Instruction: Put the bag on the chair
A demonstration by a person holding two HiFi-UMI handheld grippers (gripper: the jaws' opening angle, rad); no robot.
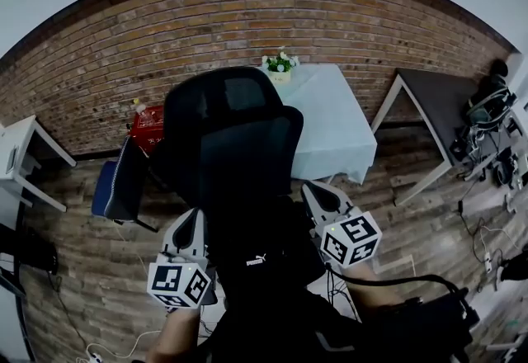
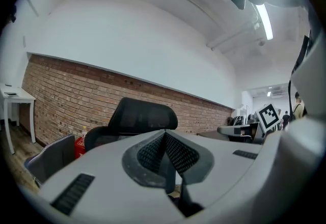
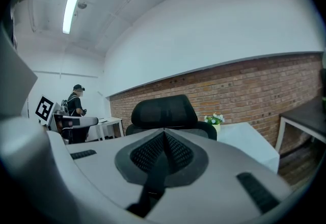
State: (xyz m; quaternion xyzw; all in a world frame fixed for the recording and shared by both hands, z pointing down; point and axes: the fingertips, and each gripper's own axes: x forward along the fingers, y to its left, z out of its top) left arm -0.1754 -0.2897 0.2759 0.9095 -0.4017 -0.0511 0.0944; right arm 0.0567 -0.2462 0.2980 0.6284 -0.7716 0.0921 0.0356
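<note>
In the head view a black office chair (image 1: 235,139) stands right ahead with its back toward me. Just in front of the chair back, a black bag (image 1: 264,271) with a white logo hangs between my two grippers. My left gripper (image 1: 196,219) is at the bag's left side and my right gripper (image 1: 315,190) at its right. In the left gripper view the left gripper (image 2: 165,135) is shut on a black strap (image 2: 171,179). The right gripper (image 3: 164,132) is likewise shut on a black strap (image 3: 153,179). The chair seat is hidden behind the backrest.
A table under a pale cloth (image 1: 334,118) with a flower pot (image 1: 280,64) stands beyond the chair by the brick wall. A second dark chair (image 1: 120,180) and a red box (image 1: 147,129) are at the left. A grey table (image 1: 437,93) and cables (image 1: 495,159) lie right. A person (image 3: 76,102) stands far off.
</note>
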